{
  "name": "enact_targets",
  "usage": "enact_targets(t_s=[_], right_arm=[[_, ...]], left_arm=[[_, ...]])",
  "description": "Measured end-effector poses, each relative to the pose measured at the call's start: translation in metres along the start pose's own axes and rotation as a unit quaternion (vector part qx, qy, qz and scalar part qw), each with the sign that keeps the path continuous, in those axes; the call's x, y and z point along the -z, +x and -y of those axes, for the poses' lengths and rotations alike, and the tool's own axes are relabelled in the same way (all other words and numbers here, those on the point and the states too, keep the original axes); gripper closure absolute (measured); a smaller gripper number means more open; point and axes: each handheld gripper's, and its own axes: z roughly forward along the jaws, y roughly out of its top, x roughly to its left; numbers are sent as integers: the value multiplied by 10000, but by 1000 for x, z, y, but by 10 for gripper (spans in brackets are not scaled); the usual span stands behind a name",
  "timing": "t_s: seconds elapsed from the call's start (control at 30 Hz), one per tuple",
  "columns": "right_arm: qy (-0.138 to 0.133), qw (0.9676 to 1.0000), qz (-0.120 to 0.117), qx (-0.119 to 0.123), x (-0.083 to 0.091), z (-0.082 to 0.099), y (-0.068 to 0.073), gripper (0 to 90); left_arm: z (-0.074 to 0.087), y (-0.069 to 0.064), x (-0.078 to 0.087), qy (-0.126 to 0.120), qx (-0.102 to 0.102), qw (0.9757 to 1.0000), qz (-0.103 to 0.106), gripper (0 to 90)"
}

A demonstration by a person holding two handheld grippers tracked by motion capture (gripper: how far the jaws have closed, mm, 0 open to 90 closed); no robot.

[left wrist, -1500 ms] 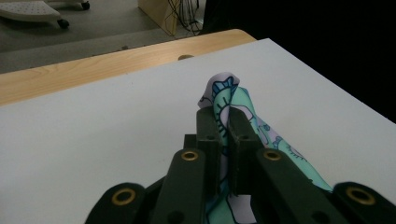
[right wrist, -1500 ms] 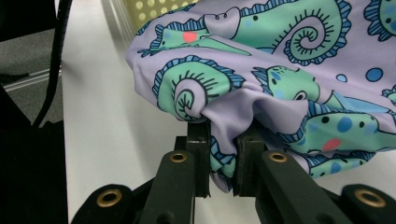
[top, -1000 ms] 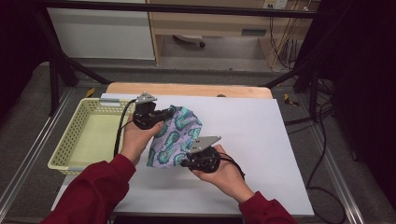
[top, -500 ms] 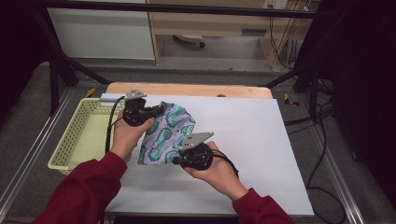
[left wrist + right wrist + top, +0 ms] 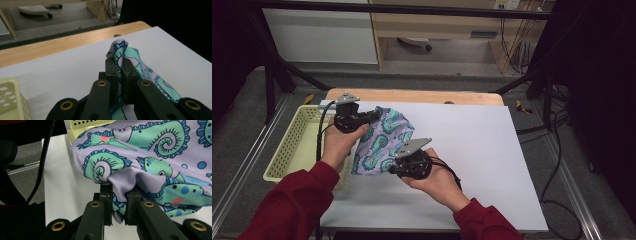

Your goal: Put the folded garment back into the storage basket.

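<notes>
A lilac cloth (image 5: 384,142) printed with green seahorses hangs between my two grippers above the white table (image 5: 472,150). My left gripper (image 5: 374,116) is shut on the cloth's far edge, and its jaws pinch a bunched fold of the cloth (image 5: 123,53) in the left gripper view. Nearer the front, my right gripper (image 5: 393,170) is shut on the cloth's near edge. In the right gripper view the cloth (image 5: 150,157) spreads out above the closed jaws. Both grippers (image 5: 119,65) (image 5: 119,190) hold the fabric lifted off the table at the table's left side.
A pale yellow perforated basket (image 5: 294,145) stands at the table's left edge, just beside the cloth. A strip of wooden tabletop (image 5: 412,96) shows at the back. The white surface runs on to the right, with cables on the floor beyond it.
Both hands have carried the cloth to the left, toward the basket, and slightly upward. The grips on the cloth have not changed.
</notes>
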Motion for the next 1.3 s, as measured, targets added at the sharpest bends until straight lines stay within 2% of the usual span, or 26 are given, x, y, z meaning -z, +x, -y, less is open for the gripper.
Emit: enact_targets(t_s=[0.1,0.5,0.87,1.3], right_arm=[[-57,10000,-69,-35,-1,-2,1,803],[-191,9998,-83,31,-5,-17,5,802],[-184,9998,-38,103,-17,-27,6,801],[-311,9994,-28,167,-30,-42,8,801]], left_arm=[[-1,1,2,-9,-11,10000,-7,858],[-7,10,14,-111,68,9999,-79,858],[-7,21,22,-180,161,9996,-130,857],[-11,35,34,-312,265,9989,-247,858]])
